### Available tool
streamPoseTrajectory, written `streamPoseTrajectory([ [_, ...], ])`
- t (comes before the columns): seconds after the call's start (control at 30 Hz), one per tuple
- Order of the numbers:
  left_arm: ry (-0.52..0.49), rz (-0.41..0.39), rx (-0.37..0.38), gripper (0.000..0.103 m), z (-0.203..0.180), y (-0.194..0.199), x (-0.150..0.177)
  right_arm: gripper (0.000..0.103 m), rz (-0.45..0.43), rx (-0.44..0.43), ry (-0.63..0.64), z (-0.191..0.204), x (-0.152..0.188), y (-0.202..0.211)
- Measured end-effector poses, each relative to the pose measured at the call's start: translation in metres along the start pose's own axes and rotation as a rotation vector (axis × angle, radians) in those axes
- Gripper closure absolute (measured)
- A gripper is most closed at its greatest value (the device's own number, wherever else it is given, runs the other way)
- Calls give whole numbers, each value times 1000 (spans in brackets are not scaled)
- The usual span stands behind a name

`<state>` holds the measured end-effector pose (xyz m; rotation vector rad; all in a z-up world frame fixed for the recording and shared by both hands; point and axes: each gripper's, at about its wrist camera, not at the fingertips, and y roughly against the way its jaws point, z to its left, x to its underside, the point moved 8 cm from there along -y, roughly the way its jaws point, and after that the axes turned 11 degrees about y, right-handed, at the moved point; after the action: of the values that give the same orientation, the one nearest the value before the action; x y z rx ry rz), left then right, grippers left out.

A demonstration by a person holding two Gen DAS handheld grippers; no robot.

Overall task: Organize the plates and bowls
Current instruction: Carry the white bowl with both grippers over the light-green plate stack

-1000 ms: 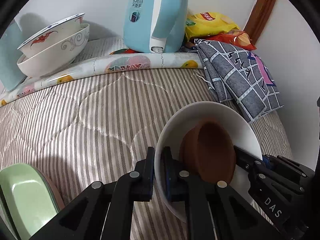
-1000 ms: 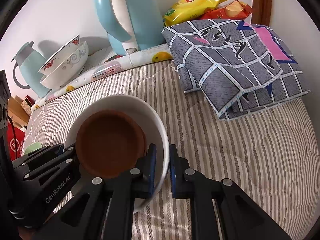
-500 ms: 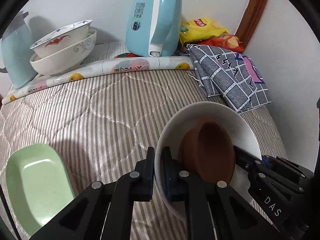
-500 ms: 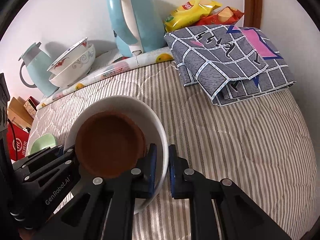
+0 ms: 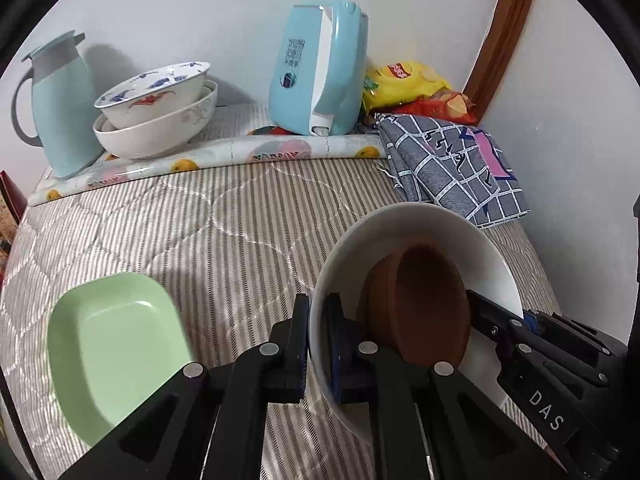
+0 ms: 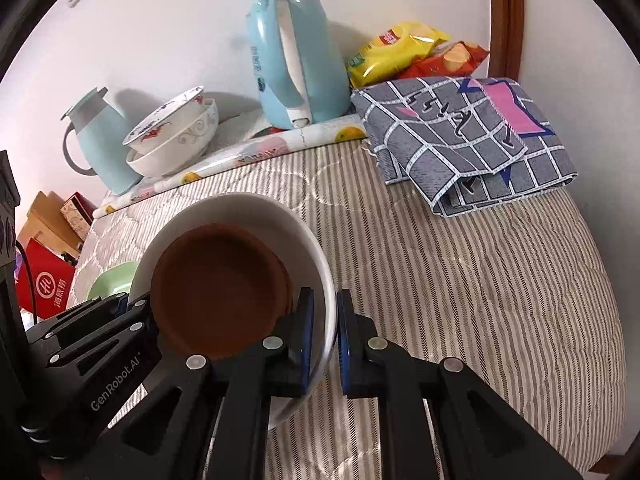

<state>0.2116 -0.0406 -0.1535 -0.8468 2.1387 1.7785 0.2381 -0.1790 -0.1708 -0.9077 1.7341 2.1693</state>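
Nearest: left gripper [image 5: 316, 340] clamped narrow on the left rim of the white bowl [image 5: 492, 256], one finger inside the wall, one outside. Right gripper [image 6: 325, 334] likewise pinched narrow on the same bowl's [image 6: 240, 204] right rim, one finger each side. Both grippers thus hold the one bowl btwn them, tilted, above the striped quilt [image 5: 200, 232]; contact w/ quilt cannot be told. Brown bowl [image 5: 424, 300] sits inside the white one, leaning against its wall; same brown bowl [image 6: 218, 284] seen nested from the right wrist view. Near left on quilt: green dish [image 5: 108, 344], empty, apart from the held bowl. Mid right: folded grey checked cloth [image 6: 472, 136] lying on quilt. Far, along the wall on a fruit-print mat [image 5: 240, 154]: two stacked patterned bowls [image 5: 156, 112], far left, just beside a pale blue jug [image 5: 60, 108]; blue kettle [image 5: 320, 68] at far centre; snack bags [image 5: 404, 84] far right, behind the cloth.
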Motion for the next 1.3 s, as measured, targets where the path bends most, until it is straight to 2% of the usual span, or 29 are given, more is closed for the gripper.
streamPoseTrajectory([
  [0.5,21,-22,-5,94,27,28,7,93,-20,-12,8,33,8,20],
  [1.3,65,-46,-28,94,81,49,0,93,-36,-35,61,90,1,19],
])
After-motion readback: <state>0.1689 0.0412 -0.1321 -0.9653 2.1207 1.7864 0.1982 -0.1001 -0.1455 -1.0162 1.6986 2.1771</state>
